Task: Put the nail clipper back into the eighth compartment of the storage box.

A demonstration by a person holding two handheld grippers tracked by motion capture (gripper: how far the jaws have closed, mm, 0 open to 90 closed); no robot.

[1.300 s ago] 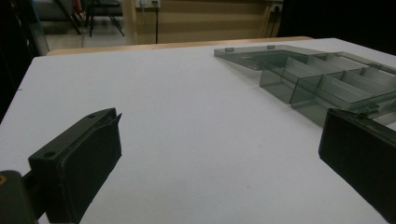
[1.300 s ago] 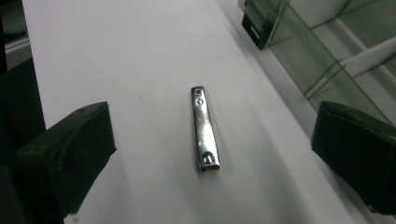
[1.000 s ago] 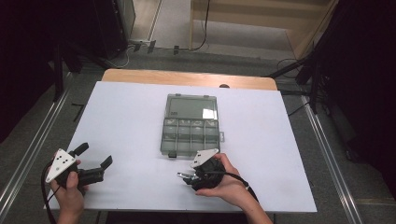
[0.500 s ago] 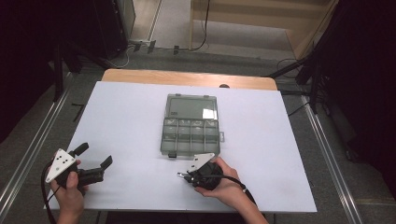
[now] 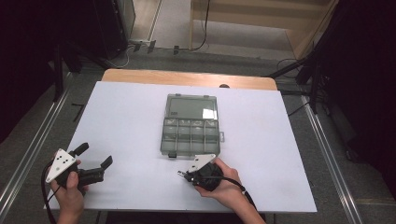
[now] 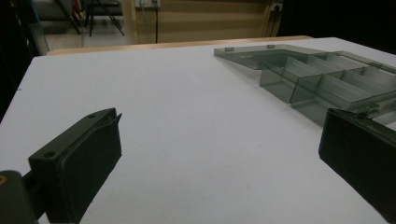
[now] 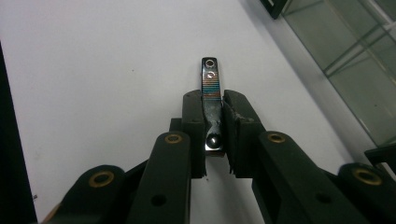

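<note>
Strip (image 7: 211, 100), slim, shiny, iridescent-banded

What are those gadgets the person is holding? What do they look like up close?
They are two hand-held grippers. Each has two blocky black jaws on hinged black links with brass-coloured pivot pins, seen in the right gripper view. The left gripper and the right both carry a pale grey three-cornered plate dotted with small dark holes, and a thin black cable trails from each. No sleeves are visible on the forearms.
</note>
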